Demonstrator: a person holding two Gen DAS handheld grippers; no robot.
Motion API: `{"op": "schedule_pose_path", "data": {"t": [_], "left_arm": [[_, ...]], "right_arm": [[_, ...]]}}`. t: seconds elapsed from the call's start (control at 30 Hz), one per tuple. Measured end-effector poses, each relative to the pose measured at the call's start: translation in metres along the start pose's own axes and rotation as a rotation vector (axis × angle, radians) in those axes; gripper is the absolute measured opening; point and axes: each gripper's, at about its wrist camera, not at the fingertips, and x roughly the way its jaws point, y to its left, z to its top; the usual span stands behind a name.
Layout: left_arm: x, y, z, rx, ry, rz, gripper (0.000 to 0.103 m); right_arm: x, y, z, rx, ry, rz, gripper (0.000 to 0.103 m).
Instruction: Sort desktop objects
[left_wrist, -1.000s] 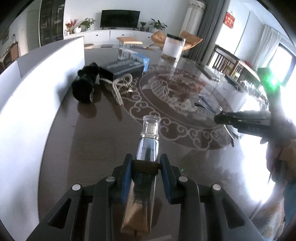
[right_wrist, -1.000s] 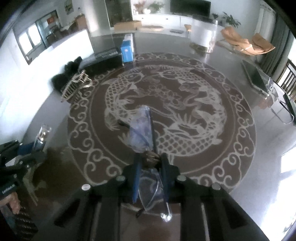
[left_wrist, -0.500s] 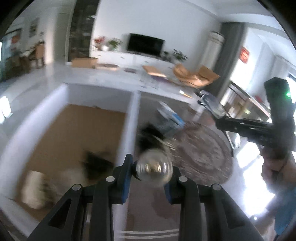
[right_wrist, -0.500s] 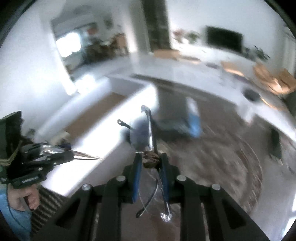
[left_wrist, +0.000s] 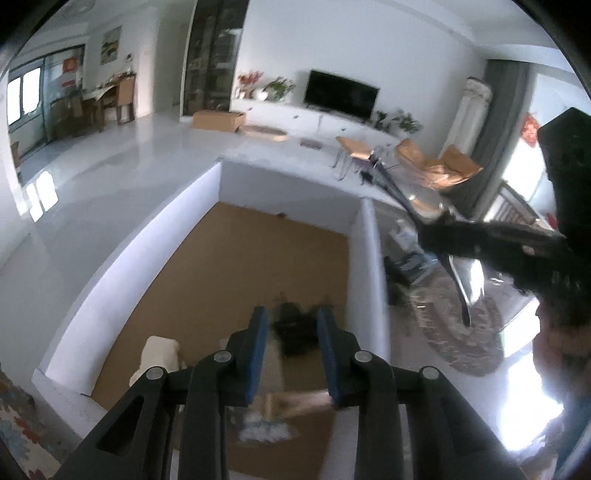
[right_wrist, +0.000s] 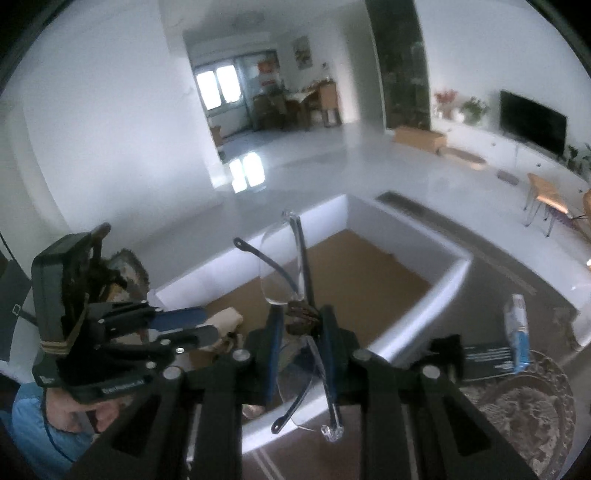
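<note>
Clear plastic glasses (right_wrist: 295, 280) | pinched in right claw (right_wrist: 299, 325) | over white-walled box (right_wrist: 436, 291)

a pair of clear-lensed glasses (right_wrist: 291, 280) with thin dark arms is pinched at its bridge between blue pads, standing on edge, one lens up and far, the other lens near and low, arms folded out to the left. it hangs over the near right wall of a white box (right_wrist: 436, 258) with a brown cardboard floor. in that box lie a blurred, pale silvery bottle (left_wrist: 273, 373) at the near end, a black fuzzy item (left_wrist: 295, 328) just beyond it, and a cream item (left_wrist: 159, 354) to the left.
</note>
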Motion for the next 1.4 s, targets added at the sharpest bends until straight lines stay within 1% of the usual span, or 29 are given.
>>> {"op": "schedule_pose_path", "data": {"t": [0.07, 0.17, 0.2, 0.23, 0.27, 0.3, 0.33, 0.37, 0.4, 0.43, 0.47, 0.53, 0.6, 0.63, 0.7, 0.77, 0.83, 0.87, 0.93, 0.97, 1.03, 1.1, 1.17, 1.23, 1.27, 1.33, 1.37, 1.4], "left_arm": [[0.022, 0.010, 0.002, -0.005, 0.039, 0.042, 0.027], [0.042, 0.017, 0.000, 0.006, 0.085, 0.070, 0.027], [0.044, 0.019, -0.002, 0.009, 0.093, 0.086, 0.028], [0.046, 0.021, -0.004, 0.009, 0.102, 0.099, 0.032], [0.049, 0.024, -0.006, 0.002, 0.117, 0.105, 0.041], [0.051, 0.027, -0.009, -0.008, 0.131, 0.111, 0.065], [0.052, 0.030, -0.010, -0.019, 0.137, 0.117, 0.081], [0.051, 0.033, -0.014, -0.029, 0.131, 0.124, 0.082], [0.050, 0.035, -0.017, -0.032, 0.129, 0.124, 0.082], [0.049, 0.036, -0.020, -0.035, 0.131, 0.127, 0.082], [0.049, 0.038, -0.020, -0.041, 0.136, 0.132, 0.082], [0.048, 0.038, -0.024, -0.055, 0.144, 0.137, 0.082], [0.047, 0.036, -0.027, -0.071, 0.153, 0.127, 0.082], [0.044, 0.032, -0.029, -0.071, 0.151, 0.119, 0.082], [0.032, 0.017, -0.033, -0.048, 0.126, 0.090, 0.082], [0.019, -0.003, -0.039, -0.010, 0.093, 0.059, 0.082], [0.009, -0.025, -0.044, 0.025, 0.073, 0.020, 0.082], [0.005, -0.043, -0.048, 0.054, 0.065, -0.013, 0.082], [0.000, -0.070, -0.056, 0.091, 0.062, -0.055, 0.084], [0.000, -0.090, -0.062, 0.119, 0.068, -0.088, 0.086], [0.001, -0.118, -0.072, 0.155, 0.079, -0.136, 0.096], [0.011, -0.154, -0.087, 0.206, 0.110, -0.180, 0.103], [0.029, -0.189, -0.104, 0.264, 0.156, -0.178, 0.103], [0.052, -0.209, -0.115, 0.293, 0.203, -0.162, 0.103], [0.070, -0.219, -0.123, 0.304, 0.234, -0.157, 0.103], [0.093, -0.230, -0.131, 0.320, 0.261, -0.137, 0.103], [0.110, -0.233, -0.135, 0.335, 0.273, -0.104, 0.103], [0.117, -0.236, -0.138, 0.344, 0.275, -0.085, 0.103]], "right_arm": [[0.034, 0.003, 0.000, 0.008, 0.056, -0.007, 0.021], [0.080, 0.009, -0.006, 0.001, 0.135, -0.026, 0.021], [0.091, 0.010, -0.008, -0.007, 0.152, -0.030, 0.021], [0.101, 0.011, -0.011, -0.014, 0.167, -0.035, 0.021], [0.110, 0.010, -0.012, -0.013, 0.174, -0.039, 0.021], [0.116, 0.009, -0.012, -0.009, 0.175, -0.044, 0.022], [0.122, 0.007, -0.011, -0.009, 0.175, -0.054, 0.025], [0.127, 0.006, -0.010, -0.012, 0.176, -0.063, 0.038], [0.129, 0.005, -0.009, -0.011, 0.175, -0.070, 0.049], [0.128, 0.004, -0.007, -0.008, 0.163, -0.070, 0.070], [0.126, 0.002, -0.005, -0.006, 0.148, -0.066, 0.080], [0.120, 0.000, -0.003, -0.004, 0.131, -0.069, 0.083], [0.108, -0.004, -0.001, 0.007, 0.115, -0.061, 0.083], [0.094, -0.004, -0.002, 0.014, 0.096, -0.061, 0.084], [0.075, -0.012, -0.006, 0.018, 0.059, -0.070, 0.085], [0.049, -0.021, -0.015, 0.019, 0.011, -0.100, 0.091], [0.024, -0.037, -0.036, 0.028, -0.022, -0.140, 0.096], [0.014, -0.045, -0.046, 0.035, -0.026, -0.157, 0.098], [-0.006, -0.064, -0.078, 0.054, -0.024, -0.198, 0.099], [-0.014, -0.076, -0.098, 0.072, -0.014, -0.224, 0.100], [-0.028, -0.104, -0.142, 0.131, 0.017, -0.276, 0.100], [-0.037, -0.132, -0.185, 0.202, 0.063, -0.334, 0.100], [-0.044, -0.156, -0.218, 0.252, 0.109, -0.391, 0.100], [-0.052, -0.180, -0.251, 0.307, 0.145, -0.436, 0.100], [-0.055, -0.187, -0.261, 0.329, 0.151, -0.441, 0.100], [-0.061, -0.203, -0.279, 0.374, 0.159, -0.450, 0.100], [-0.064, -0.209, -0.282, 0.386, 0.160, -0.451, 0.100], [-0.064, -0.215, -0.283, 0.397, 0.163, -0.449, 0.100]]}}
